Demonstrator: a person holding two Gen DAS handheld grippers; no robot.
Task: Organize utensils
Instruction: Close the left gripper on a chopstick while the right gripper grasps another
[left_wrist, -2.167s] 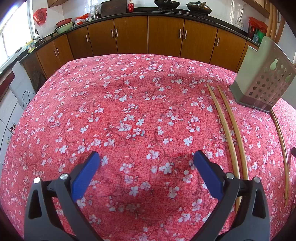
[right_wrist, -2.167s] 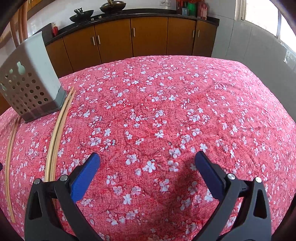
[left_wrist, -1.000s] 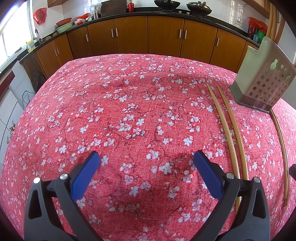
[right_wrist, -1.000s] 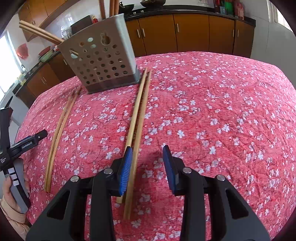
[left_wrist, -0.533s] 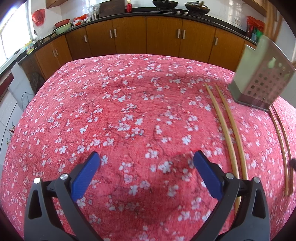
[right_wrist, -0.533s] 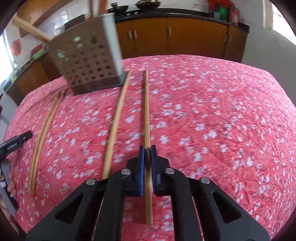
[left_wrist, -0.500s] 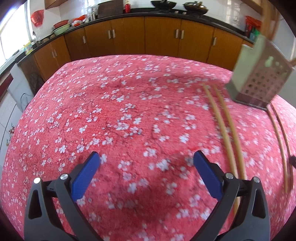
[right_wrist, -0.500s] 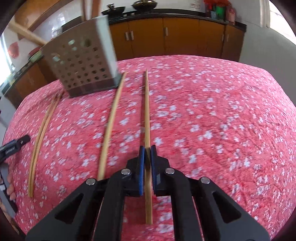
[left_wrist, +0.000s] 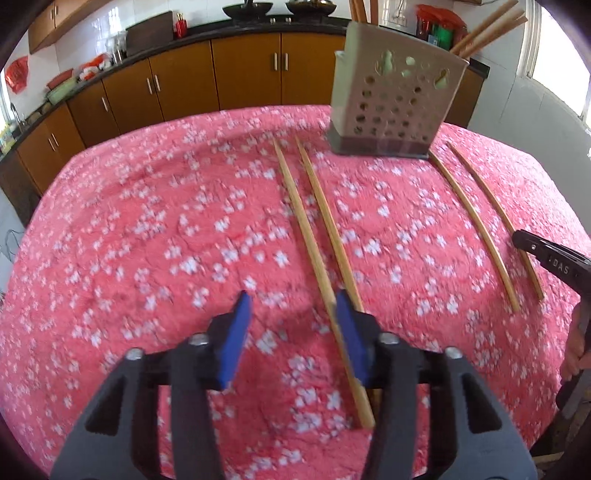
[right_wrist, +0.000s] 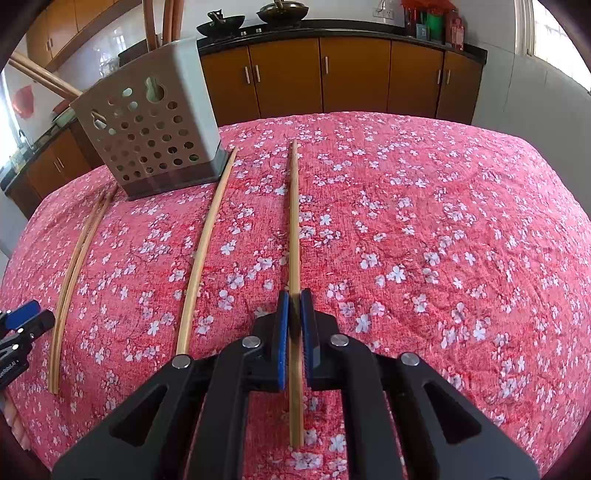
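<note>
The right gripper (right_wrist: 294, 325) has its 2 blue-padded jaws clamped on a long bamboo chopstick (right_wrist: 294, 221), gripped near its close end, with the rest of the stick running straight ahead over the desk covered in a red cloth with white blossoms (right_wrist: 424, 221). Just left of it a second loose bamboo chopstick (right_wrist: 207, 243) lies flat, its far tip touching the base of the beige perforated plastic utensil holder (right_wrist: 147, 129), which stands upright on the desk with several chopsticks leaning out of its top. The left gripper (left_wrist: 291, 339) hovers with its jaws apart; 1 chopstick of a pair of bamboo chopsticks (left_wrist: 306, 236) lies just beside its right pad, and the pair points toward the holder (left_wrist: 391, 103). Behind the desk run brown wooden kitchen cabinets (right_wrist: 354, 74).
</note>
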